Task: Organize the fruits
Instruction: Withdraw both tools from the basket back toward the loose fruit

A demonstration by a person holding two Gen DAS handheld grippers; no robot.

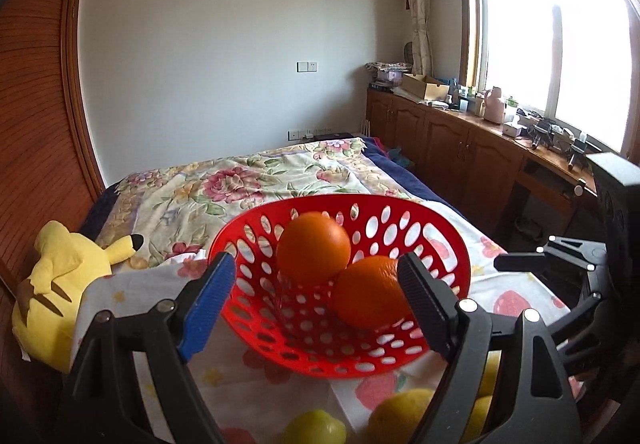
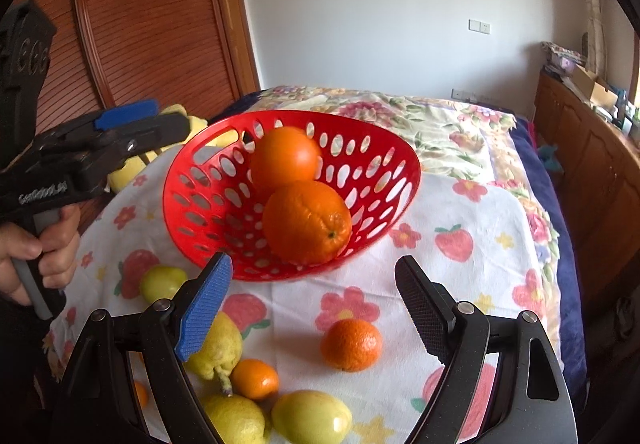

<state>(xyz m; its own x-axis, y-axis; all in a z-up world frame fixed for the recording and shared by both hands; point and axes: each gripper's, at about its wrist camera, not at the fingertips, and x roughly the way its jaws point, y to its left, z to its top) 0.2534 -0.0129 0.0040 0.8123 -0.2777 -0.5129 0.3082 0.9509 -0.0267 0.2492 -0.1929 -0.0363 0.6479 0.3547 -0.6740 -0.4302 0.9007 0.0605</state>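
A red perforated basket (image 2: 192, 180) sits tilted on a fruit-print cloth and holds two big oranges (image 2: 306, 222) (image 2: 285, 157); it also shows in the left wrist view (image 1: 256, 244) with both oranges (image 1: 314, 248) (image 1: 370, 294). In front of it lie a small orange (image 2: 351, 344), a smaller one (image 2: 255, 379), a pear (image 2: 216, 350) and several yellow-green fruits (image 2: 312, 418) (image 2: 162, 283). My right gripper (image 2: 312, 308) is open and empty above the loose fruit. My left gripper (image 1: 316, 304) is open and empty at the basket's near rim; it shows from the side in the right wrist view (image 2: 152, 124).
A yellow plush toy (image 1: 60, 284) lies left of the basket by the wooden wardrobe (image 1: 36, 124). The flowered bedspread (image 1: 248, 180) stretches behind. Wooden cabinets (image 1: 460, 148) with clutter run along the right under the window. Yellow fruits (image 1: 400, 416) lie below the left gripper.
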